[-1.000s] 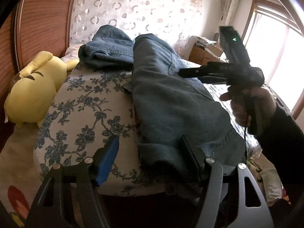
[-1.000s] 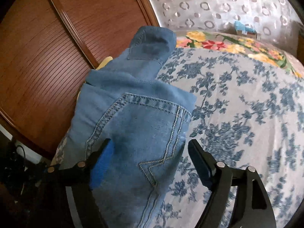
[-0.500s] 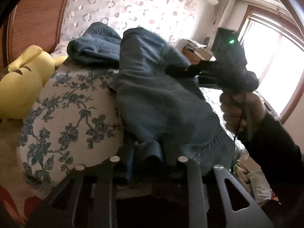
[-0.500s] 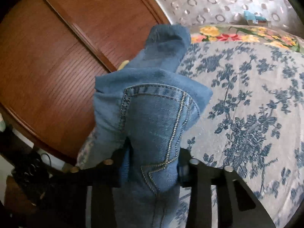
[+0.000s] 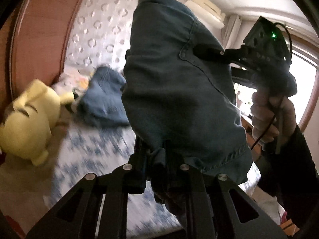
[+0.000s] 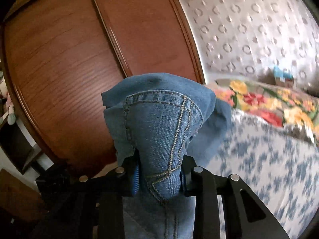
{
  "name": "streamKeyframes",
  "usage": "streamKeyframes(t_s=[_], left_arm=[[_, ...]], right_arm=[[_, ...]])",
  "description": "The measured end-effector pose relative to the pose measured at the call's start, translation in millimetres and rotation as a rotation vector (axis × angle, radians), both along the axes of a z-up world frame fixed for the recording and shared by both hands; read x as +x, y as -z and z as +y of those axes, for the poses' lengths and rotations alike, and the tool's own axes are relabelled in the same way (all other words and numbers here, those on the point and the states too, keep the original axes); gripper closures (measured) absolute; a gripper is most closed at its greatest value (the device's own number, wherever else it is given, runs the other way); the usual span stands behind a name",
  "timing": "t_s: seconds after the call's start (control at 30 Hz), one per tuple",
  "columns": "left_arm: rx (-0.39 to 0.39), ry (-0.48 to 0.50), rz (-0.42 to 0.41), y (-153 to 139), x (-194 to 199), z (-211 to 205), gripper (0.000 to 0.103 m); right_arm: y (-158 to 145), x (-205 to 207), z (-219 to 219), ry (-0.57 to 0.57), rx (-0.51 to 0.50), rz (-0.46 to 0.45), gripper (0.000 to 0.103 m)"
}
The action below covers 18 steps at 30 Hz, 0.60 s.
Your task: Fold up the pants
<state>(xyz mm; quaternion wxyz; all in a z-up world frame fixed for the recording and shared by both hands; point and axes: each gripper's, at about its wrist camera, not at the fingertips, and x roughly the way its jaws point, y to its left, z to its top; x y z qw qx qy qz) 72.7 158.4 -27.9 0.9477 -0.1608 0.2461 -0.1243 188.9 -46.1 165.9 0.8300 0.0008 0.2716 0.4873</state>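
Note:
The blue jeans [image 5: 175, 83] hang lifted above the bed, stretched between both grippers. My left gripper [image 5: 153, 155] has a bunched hem end between its pads, and its jaws are still closing on it. In the right wrist view my right gripper [image 6: 159, 163] pinches the back-pocket part of the jeans [image 6: 159, 119], jaws likewise still closing on the cloth. From the left wrist view the right gripper [image 5: 207, 52] is held by a hand at the upper right and bites the fabric's far edge. Another part of the jeans [image 5: 103, 101] lies heaped on the bed.
A yellow plush toy [image 5: 28, 119] lies at the left of the bed with its blue-flowered cover [image 5: 95, 159]. A brown wooden wardrobe [image 6: 69, 59] stands beside the bed. A bright flowered quilt [image 6: 269, 103] lies by the padded wall. A window [image 5: 307, 91] is at the right.
Both grippers went from open around the jeans to closed on them, then rose, lifting the jeans off the bed. The far leg end stays on the cover.

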Motion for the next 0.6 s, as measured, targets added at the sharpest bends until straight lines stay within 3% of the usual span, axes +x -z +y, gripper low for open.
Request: streamKeyframes(t_s=[0.17, 0.27, 0.5, 0.6], left_arm=[[0.036, -0.074, -0.027, -21.5, 25.9, 43.0, 0.088], [0.058, -0.137, -0.029, -31.7, 43.0, 77.8, 0.088], [0.129, -0.232, 0.008, -43.8, 99.9, 130.5, 0.088], [0.139, -0.195, 0.073, -24.5, 149.0, 131.0, 0.088]], right_arm=[[-22.7, 36.6, 43.8, -0.059, 0.032, -0.015, 0.072], [-21.6, 71.1, 78.0, -0.125, 0.084, 0.034, 0.072], [26.5, 161.7, 127.5, -0.165, 0.174, 0.148, 0.072], [72.2, 218.5, 126.5, -0.111, 0.154, 0.235, 0.071]])
